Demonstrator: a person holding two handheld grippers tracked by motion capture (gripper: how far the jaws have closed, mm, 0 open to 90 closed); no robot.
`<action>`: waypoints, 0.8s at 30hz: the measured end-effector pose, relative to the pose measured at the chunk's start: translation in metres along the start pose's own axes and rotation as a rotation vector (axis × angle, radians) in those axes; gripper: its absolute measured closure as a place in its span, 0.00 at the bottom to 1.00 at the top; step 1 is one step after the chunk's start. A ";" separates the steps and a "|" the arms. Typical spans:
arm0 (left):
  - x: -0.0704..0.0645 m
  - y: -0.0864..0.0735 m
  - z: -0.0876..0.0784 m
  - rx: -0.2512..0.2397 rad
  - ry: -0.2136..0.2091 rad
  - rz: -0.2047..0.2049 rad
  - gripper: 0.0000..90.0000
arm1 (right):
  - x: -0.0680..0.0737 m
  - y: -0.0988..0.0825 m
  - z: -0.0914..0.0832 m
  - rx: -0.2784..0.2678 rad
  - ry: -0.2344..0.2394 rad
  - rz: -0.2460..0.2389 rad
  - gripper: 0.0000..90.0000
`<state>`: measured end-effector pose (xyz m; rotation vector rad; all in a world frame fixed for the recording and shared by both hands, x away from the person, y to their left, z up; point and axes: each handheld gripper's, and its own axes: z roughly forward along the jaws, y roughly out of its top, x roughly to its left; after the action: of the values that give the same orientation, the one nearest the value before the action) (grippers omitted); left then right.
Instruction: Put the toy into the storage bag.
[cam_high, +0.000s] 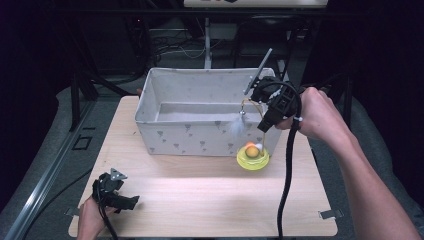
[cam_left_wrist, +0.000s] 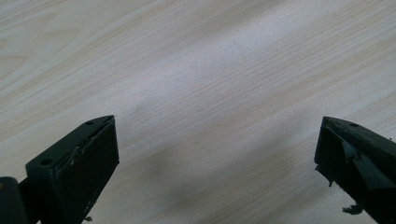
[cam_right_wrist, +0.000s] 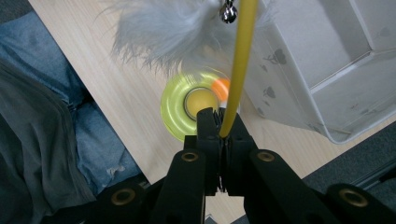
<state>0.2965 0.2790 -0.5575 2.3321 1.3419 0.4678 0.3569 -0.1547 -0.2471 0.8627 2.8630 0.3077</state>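
Right gripper (cam_right_wrist: 219, 133) clamped tight on yellow wand (cam_right_wrist: 239, 65) of cat toy (cam_high: 253, 155), up by bin's 4 o'clock corner. Toy's round base looks just off table, hard to tell. Feather (cam_right_wrist: 163, 35) and bell (cam_right_wrist: 228, 14) dangle at 12 in gripper view. Looks light, wand springy, so it'll wobble; grip low near base if you want control. Fabric bin (cam_high: 150, 95) soft-walled. Left gripper (cam_left_wrist: 215, 163) wide open, nothing in it, hanging over bare table (cam_high: 200, 200) at 7 o'clock.

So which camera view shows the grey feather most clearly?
The right gripper view: the feather hangs large beside the yellow wire, which the right gripper pinches. The high view shows it small against the fabric bin. The left gripper view faces the table.
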 end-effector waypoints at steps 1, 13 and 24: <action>0.000 0.000 0.000 0.004 0.000 0.006 0.00 | 0.000 0.001 -0.001 0.003 -0.002 0.000 0.98; 0.000 0.001 -0.001 -0.001 0.002 0.003 0.00 | -0.004 0.008 -0.010 0.017 0.013 -0.007 0.98; 0.000 0.001 0.000 0.000 0.002 0.007 0.00 | -0.008 0.017 -0.028 0.007 0.012 -0.008 0.98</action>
<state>0.2977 0.2784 -0.5572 2.3375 1.3355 0.4727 0.3672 -0.1495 -0.2153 0.8537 2.8794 0.3039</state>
